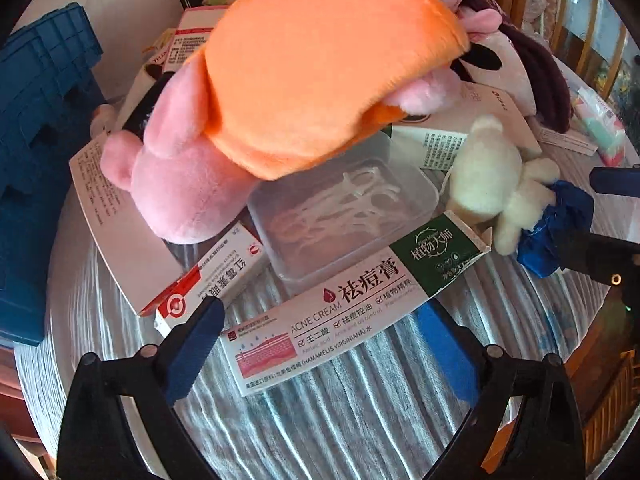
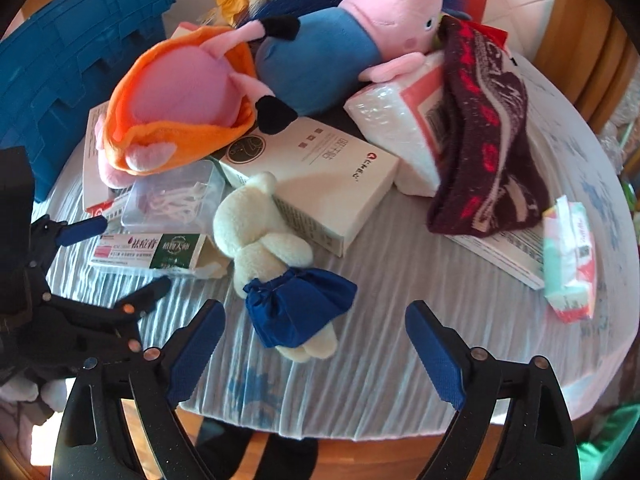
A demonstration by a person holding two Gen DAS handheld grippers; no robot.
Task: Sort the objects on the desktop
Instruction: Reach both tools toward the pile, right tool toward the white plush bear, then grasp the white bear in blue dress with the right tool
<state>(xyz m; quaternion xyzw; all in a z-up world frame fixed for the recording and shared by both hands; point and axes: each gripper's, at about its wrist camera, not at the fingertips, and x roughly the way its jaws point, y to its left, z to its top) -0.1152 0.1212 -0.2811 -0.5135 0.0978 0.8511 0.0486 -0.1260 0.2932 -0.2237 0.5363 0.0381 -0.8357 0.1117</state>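
My left gripper (image 1: 320, 344) is open around the near end of an acne cream box (image 1: 352, 308), which lies flat between its fingers. Behind the box stand a clear plastic box of floss picks (image 1: 344, 208) and a pink plush in an orange dress (image 1: 304, 68). My right gripper (image 2: 316, 344) is open and empty, just in front of a cream plush bear in a blue skirt (image 2: 276, 264). The bear also shows at the right of the left wrist view (image 1: 504, 184). The left gripper also shows at the left of the right wrist view (image 2: 116, 260).
A blue crate (image 2: 76, 60) stands at the left. A pink plush in a blue shirt (image 2: 344, 36), a white carton (image 2: 320, 176), a tissue pack (image 2: 404, 120), a dark red knit scarf (image 2: 488, 140) and a small tissue packet (image 2: 568, 256) crowd the round table (image 2: 400, 360). A red-and-white medicine box (image 1: 208, 284) lies by my left finger.
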